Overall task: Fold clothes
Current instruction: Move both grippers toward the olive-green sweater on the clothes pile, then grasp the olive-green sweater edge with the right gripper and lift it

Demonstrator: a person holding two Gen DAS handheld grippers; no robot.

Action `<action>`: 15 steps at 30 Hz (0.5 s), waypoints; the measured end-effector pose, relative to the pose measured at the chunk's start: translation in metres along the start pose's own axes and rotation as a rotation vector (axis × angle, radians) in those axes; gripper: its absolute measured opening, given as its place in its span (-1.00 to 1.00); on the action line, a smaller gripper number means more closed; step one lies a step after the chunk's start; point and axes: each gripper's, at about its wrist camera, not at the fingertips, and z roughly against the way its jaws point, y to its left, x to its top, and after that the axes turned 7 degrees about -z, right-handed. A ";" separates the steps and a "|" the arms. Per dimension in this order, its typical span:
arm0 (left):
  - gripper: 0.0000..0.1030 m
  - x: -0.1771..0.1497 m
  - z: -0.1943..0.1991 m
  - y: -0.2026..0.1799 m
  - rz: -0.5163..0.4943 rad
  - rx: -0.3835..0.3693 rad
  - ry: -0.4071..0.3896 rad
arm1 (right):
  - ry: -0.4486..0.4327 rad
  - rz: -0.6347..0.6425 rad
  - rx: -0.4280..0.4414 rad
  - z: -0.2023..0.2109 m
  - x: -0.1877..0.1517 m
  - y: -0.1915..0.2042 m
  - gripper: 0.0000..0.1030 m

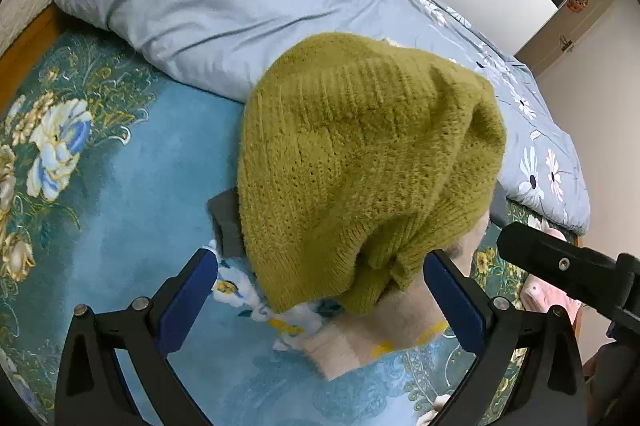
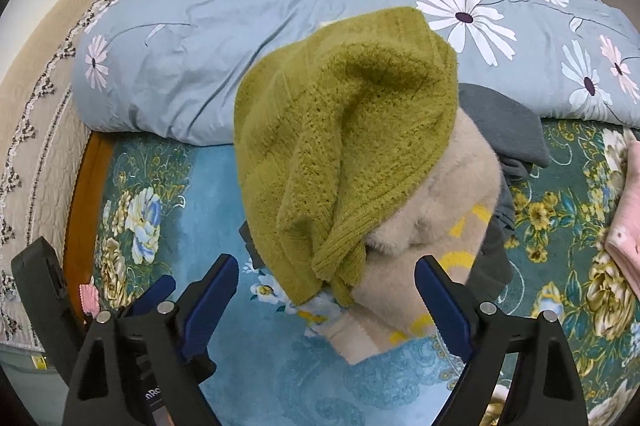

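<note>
An olive-green knitted sweater (image 1: 360,146) (image 2: 340,130) lies crumpled on top of a small pile on the bed. Under it are a beige fuzzy sweater (image 1: 400,322) (image 2: 420,210) with yellow marks, a grey garment (image 1: 228,222) (image 2: 504,122) and a white floral cloth (image 1: 240,290) (image 2: 276,296). My left gripper (image 1: 320,266) hangs open over the near hem of the green sweater, its blue pads wide apart and gripping nothing. My right gripper (image 2: 327,264) is open over the same near edge, with the hem and the beige sweater between its pads but not pressed.
A pale blue duvet (image 1: 220,6) (image 2: 240,26) with daisies is bunched behind the pile. The teal floral sheet (image 1: 140,186) spreads to the left. A pink garment (image 2: 628,226) lies at the right. A wooden bed edge (image 2: 80,206) and a beige quilted cover run along the left.
</note>
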 end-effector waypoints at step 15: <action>0.99 0.007 -0.027 0.012 0.039 -0.002 0.033 | 0.027 -0.040 -0.017 -0.035 0.018 -0.012 0.60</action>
